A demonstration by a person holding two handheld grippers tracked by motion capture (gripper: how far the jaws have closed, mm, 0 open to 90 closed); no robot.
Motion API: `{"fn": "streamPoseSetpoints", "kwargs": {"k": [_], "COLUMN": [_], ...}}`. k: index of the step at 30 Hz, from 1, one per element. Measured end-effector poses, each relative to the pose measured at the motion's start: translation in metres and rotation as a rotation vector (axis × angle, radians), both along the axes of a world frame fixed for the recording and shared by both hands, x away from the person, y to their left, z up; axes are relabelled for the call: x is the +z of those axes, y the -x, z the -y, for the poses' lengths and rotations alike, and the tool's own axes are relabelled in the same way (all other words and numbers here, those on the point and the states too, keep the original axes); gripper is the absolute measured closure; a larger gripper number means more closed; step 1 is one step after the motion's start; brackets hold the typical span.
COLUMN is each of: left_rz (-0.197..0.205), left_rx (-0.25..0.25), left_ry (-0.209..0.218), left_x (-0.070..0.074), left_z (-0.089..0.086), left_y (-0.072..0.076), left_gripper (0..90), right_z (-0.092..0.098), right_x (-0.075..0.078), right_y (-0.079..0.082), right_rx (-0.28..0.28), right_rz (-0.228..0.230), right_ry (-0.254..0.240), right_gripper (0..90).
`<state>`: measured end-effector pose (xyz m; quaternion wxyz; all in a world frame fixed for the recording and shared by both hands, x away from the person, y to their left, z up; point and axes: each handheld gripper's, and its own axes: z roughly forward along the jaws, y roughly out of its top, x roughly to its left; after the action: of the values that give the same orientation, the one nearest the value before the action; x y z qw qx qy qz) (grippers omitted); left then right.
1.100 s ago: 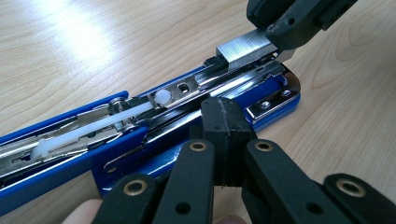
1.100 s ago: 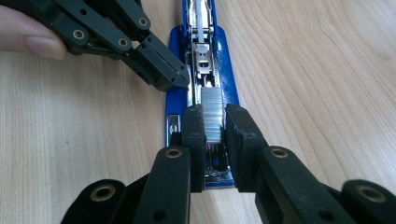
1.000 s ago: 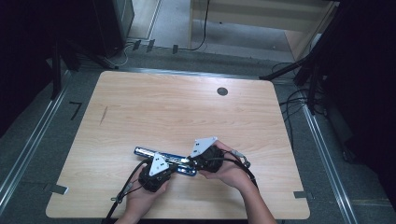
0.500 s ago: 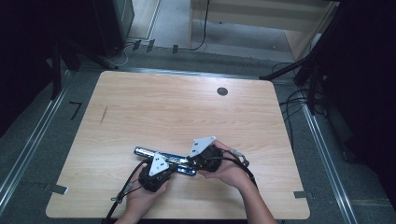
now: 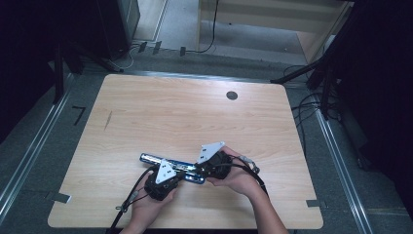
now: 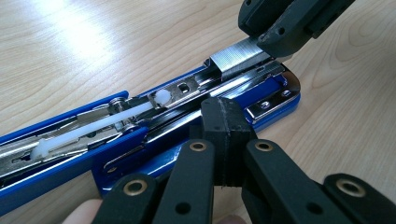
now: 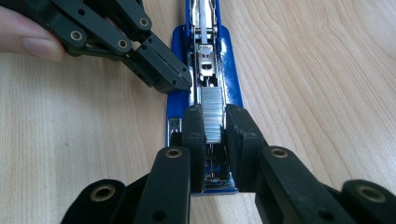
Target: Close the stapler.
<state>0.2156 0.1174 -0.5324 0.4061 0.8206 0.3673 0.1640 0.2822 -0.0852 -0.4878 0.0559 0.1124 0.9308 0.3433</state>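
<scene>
A blue stapler (image 5: 152,158) lies opened flat near the front edge of the wooden table (image 5: 195,117), its metal magazine channel (image 6: 187,88) facing up. My right gripper (image 7: 214,122) is shut on a silver strip of staples (image 7: 212,105) and holds it over the front end of the channel; the strip (image 6: 238,55) rests partly in the rail. My left gripper (image 6: 227,112) is shut with nothing between its jaws, its tip against the stapler's blue side (image 7: 180,100) beside the channel. In the high view both grippers, left (image 5: 179,176) and right (image 5: 198,170), meet at the stapler's right end.
A round black grommet (image 5: 232,95) sits at the table's far right. Cables trail from both grippers toward the person. Dark stands and cables (image 5: 311,102) line the floor on the right, and grey tape tabs (image 5: 313,203) mark the front corners.
</scene>
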Motion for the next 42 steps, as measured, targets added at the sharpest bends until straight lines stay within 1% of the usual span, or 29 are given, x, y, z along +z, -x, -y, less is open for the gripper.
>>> {"fn": "streamPoseSetpoints", "kwargs": {"k": [6,11,15,19,22,31,42], "left_rz": [0.000,0.000,0.000,-0.001,-0.001,-0.001,0.000], "left_rx": [0.001,0.001,0.001,0.001,0.002,0.000,0.000], "left_ry": [0.001,0.001,0.001,0.001,0.001,0.001,0.001], "left_x": [0.0000,0.0000,0.0000,0.0000,0.0001,0.0000,0.0000], "left_z": [0.0000,-0.0001,-0.0001,-0.0001,-0.0001,-0.0001,0.0000], "left_y": [0.0000,-0.0001,-0.0001,-0.0001,-0.0001,-0.0001,-0.0001], "left_gripper": [90.0,90.0,90.0,90.0,90.0,90.0,90.0], "right_z": [0.0000,-0.0008,-0.0011,0.0005,0.0008,-0.0013,-0.0014], "right_x": [0.0005,0.0005,-0.0003,0.0007,0.0005,0.0002,-0.0009], "right_y": [0.0000,0.0008,0.0000,-0.0014,-0.0020,-0.0012,-0.0023], "right_rx": [-0.002,0.009,-0.001,-0.014,-0.011,0.000,-0.004], "right_rz": [-0.006,-0.005,-0.009,-0.019,-0.020,-0.021,-0.027], "right_ry": [0.002,0.007,0.008,-0.001,0.006,0.006,0.008], "right_gripper": [79.4,79.4,79.4,79.4,79.4,79.4,79.4]}}
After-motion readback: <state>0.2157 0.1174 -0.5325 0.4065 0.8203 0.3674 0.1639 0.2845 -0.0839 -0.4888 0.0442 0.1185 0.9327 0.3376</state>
